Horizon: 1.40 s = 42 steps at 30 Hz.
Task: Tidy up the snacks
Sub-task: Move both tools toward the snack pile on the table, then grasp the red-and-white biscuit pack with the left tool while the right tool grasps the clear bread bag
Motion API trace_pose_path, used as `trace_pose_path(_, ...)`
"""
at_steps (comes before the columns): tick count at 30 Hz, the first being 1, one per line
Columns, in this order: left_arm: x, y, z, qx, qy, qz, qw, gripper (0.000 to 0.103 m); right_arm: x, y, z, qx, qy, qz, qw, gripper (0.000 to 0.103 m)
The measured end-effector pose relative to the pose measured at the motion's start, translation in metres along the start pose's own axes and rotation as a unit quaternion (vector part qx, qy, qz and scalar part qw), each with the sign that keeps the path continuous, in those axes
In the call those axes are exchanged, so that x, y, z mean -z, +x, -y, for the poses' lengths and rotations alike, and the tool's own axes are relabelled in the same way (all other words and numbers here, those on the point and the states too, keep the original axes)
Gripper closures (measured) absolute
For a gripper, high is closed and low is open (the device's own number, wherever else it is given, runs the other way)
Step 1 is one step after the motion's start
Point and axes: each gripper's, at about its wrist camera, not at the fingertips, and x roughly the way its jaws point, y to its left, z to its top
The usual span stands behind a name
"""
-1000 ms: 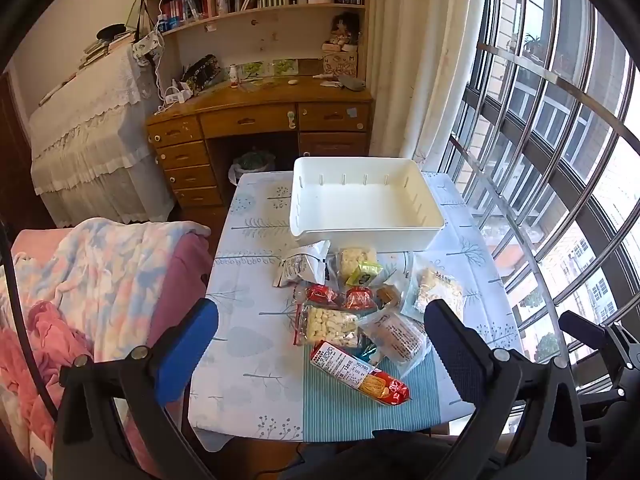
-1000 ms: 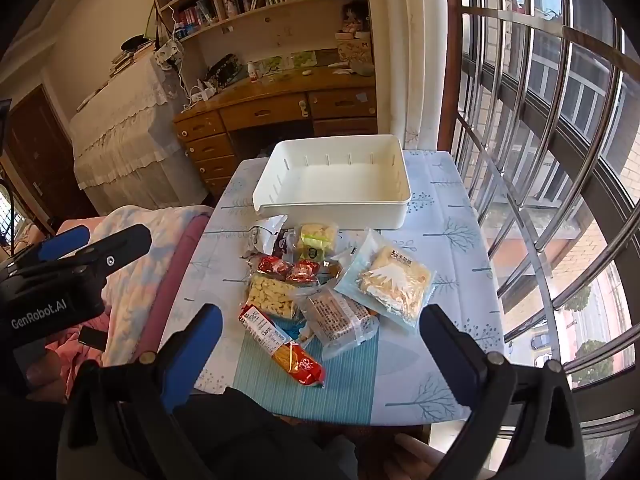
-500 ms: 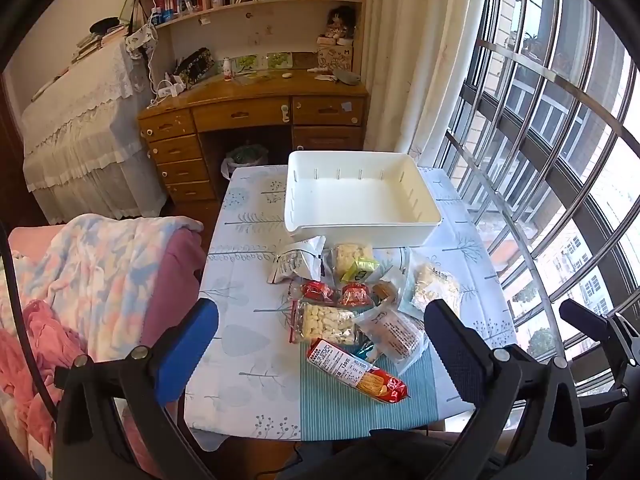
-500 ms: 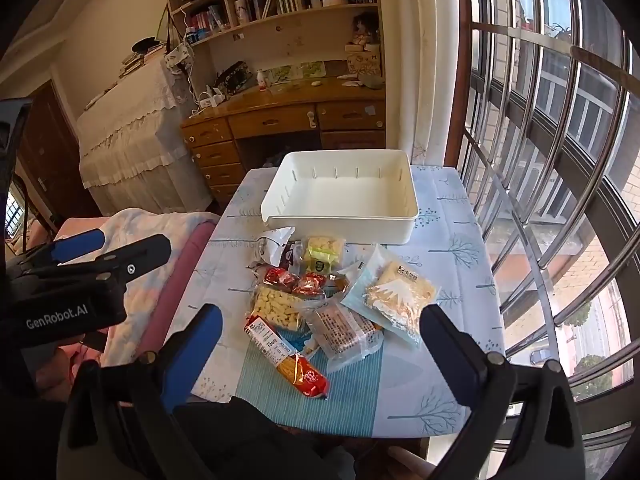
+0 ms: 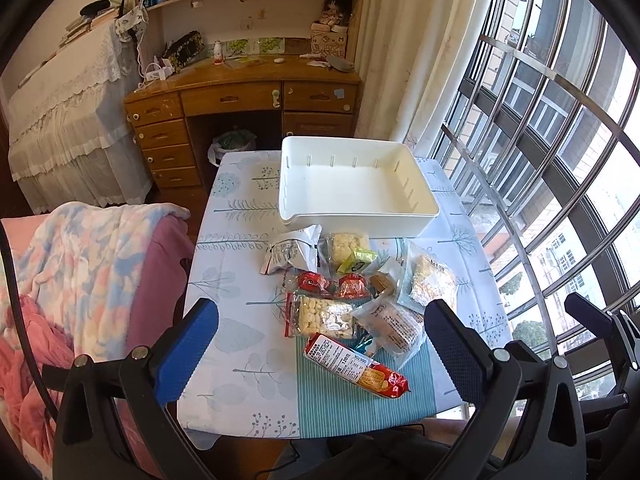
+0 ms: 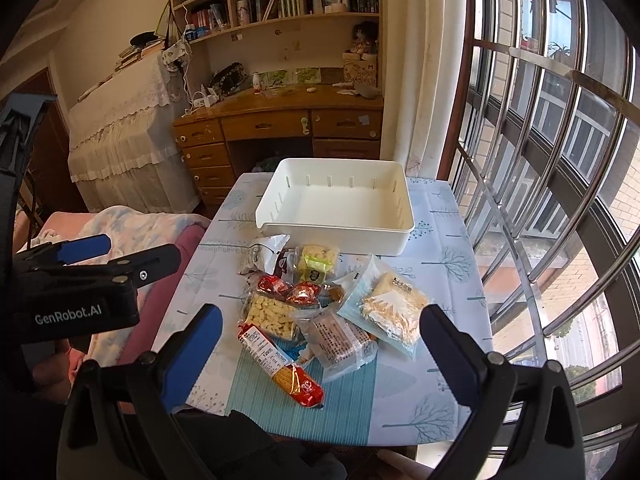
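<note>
Both cameras have edged nearer the table; left gripper (image 5: 320, 344) and right gripper (image 6: 320, 346) hang spread and empty, so sorting hasn't begun: next, grasp a near snack packet (image 6: 280, 364) for the far white bin (image 6: 336, 208)

Only properly readable bit is "GenRobot.AI" in white on the black body of the left gripper (image 6: 96, 258), seen from the right wrist cam. The long red biscuit pack (image 5: 355, 365) has a white label w/ "120" plus some smaller digits, too tiny to get right. The box under the doll on the desk (image 5: 329, 43) shows letters, looks like "H" and "M". Rest of the snack wrappers have print but it's all blur, can't read any.
</note>
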Motion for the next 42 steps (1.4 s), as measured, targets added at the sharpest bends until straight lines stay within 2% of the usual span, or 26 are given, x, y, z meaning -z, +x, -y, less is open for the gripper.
trace_pose_path(7, 0.0, 0.018, -0.013, 0.016, 0.012, -0.021, 0.9996, 0.001, 0.003, 0.007, -0.01, 0.042, 0.008, 0.006, 0.999, 0.003)
trace_pose_path(15, 0.012, 0.043, -0.022, 0.03, 0.028, -0.069, 0.9968, 0.001, 0.01, 0.017, -0.019, 0.102, -0.002, 0.011, 0.995, 0.003)
trace_pose_path(24, 0.025, 0.077, -0.031, 0.039, 0.001, -0.135, 0.99, 0.001, 0.022, 0.04, -0.008, 0.154, -0.037, -0.017, 0.987, 0.003)
trace_pose_path(30, 0.034, 0.11, -0.027, 0.042, -0.034, -0.19, 0.9803, 0.001, 0.031, 0.065, 0.008, 0.18, -0.092, -0.038, 0.979, 0.003)
trace_pose_path(34, 0.047, 0.136, -0.024, 0.03, -0.064, -0.232, 0.9702, 0.001, 0.041, 0.086, 0.019, 0.188, -0.138, -0.053, 0.971, 0.003)
trace_pose_path(42, 0.069, 0.188, -0.01, 0.005, -0.135, -0.287, 0.9484, 0.001, 0.064, 0.138, 0.041, 0.166, -0.228, -0.072, 0.957, 0.003)
